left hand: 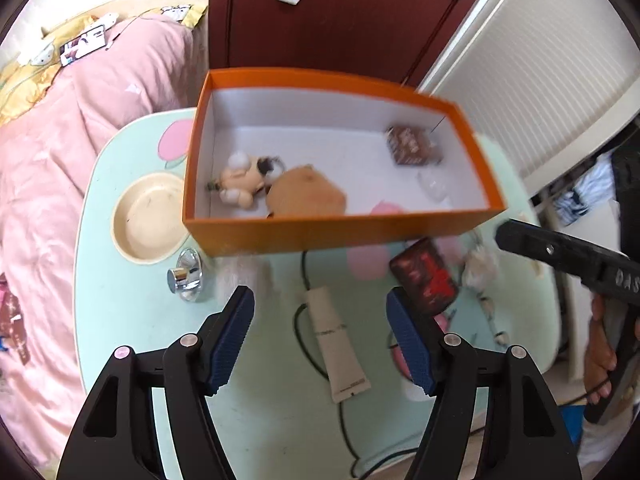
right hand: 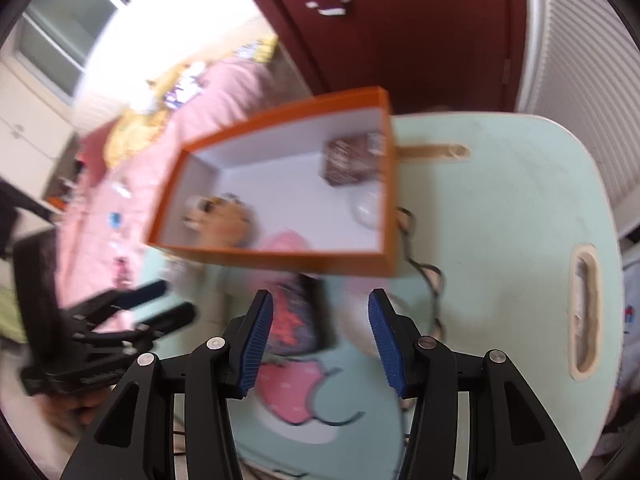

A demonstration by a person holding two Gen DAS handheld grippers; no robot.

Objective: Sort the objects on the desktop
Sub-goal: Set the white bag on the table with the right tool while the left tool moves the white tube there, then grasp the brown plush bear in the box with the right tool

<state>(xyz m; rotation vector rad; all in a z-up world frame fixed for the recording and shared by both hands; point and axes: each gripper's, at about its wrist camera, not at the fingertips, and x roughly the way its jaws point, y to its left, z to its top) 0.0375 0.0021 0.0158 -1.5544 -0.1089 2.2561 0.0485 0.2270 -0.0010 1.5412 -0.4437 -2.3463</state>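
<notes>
Partly blurred, orange box (right hand: 276,258) hiding pink item (right hand: 286,240), dark packet (right hand: 298,316) smeared

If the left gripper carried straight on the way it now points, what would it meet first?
Most likely the beige tube lying on the green table, since it sits between the open fingers of the left gripper. Depth is hard to judge, so it might touch the black cable beside the tube first.
</notes>
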